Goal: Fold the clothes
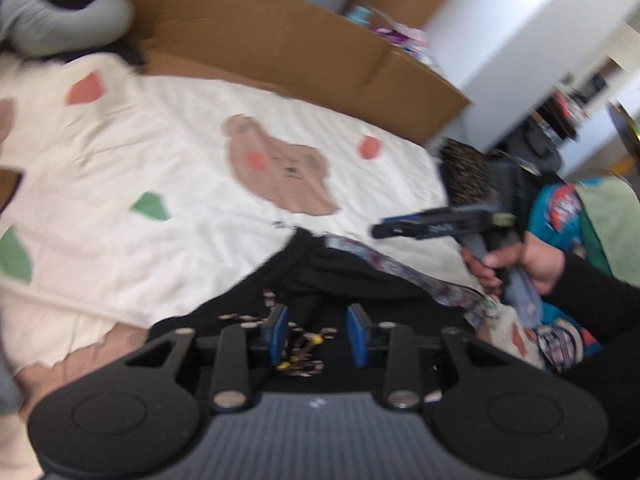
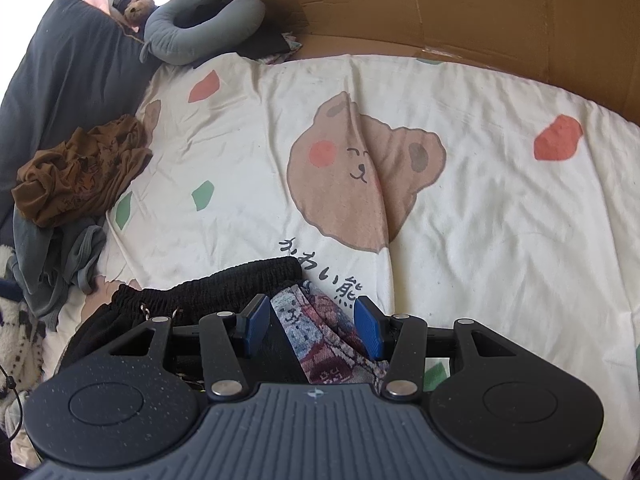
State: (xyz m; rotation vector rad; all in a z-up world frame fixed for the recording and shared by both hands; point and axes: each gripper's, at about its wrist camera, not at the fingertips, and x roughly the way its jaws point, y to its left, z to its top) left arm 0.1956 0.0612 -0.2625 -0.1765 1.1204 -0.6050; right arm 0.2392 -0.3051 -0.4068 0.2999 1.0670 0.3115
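Your left claw [image 1: 317,334] hangs with jaws parted and empty above the black garment [image 1: 340,280]; your right claw [image 2: 312,326] is spread just as wide, holding nothing, over its patterned trim [image 2: 320,336]. The bear-print bedsheet [image 2: 460,208] lies broad and bare ahead, bounded by cardboard [image 2: 460,4] at the far edge. The garment sits bunched at the near edge of the bed. A brown garment [image 2: 80,172] lies crumpled far left. Your right hand [image 1: 516,260] grips its handle.
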